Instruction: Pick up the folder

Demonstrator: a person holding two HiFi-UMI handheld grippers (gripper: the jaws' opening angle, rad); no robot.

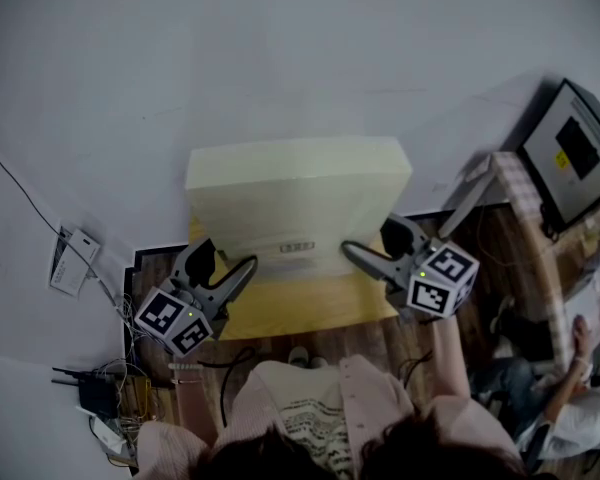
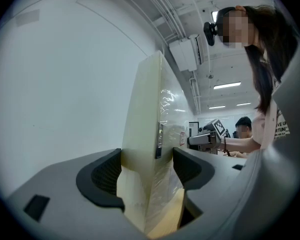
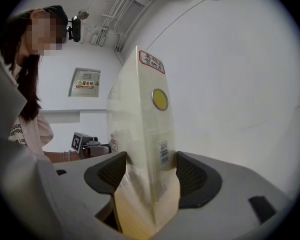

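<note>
The folder (image 1: pixel 300 193) is a thick pale-yellow box file wrapped in clear plastic, standing upright near a white wall. My left gripper (image 1: pixel 228 263) is shut on its left end and my right gripper (image 1: pixel 378 243) on its right end. In the left gripper view the folder (image 2: pixel 150 134) fills the gap of the left gripper (image 2: pixel 147 174), with both dark pads against its faces. In the right gripper view the folder (image 3: pixel 145 134), bearing a yellow round sticker and a barcode, is pinched the same way in the right gripper (image 3: pixel 151 173). Its bottom edge is hidden.
A yellow tabletop (image 1: pixel 310 313) lies under the folder, over a wooden floor. A black screen (image 1: pixel 575 153) stands at the right, with a seated person (image 1: pixel 580 398) below it. Cables and a small black box (image 1: pixel 100 393) lie at the lower left, below a white socket strip (image 1: pixel 72 260).
</note>
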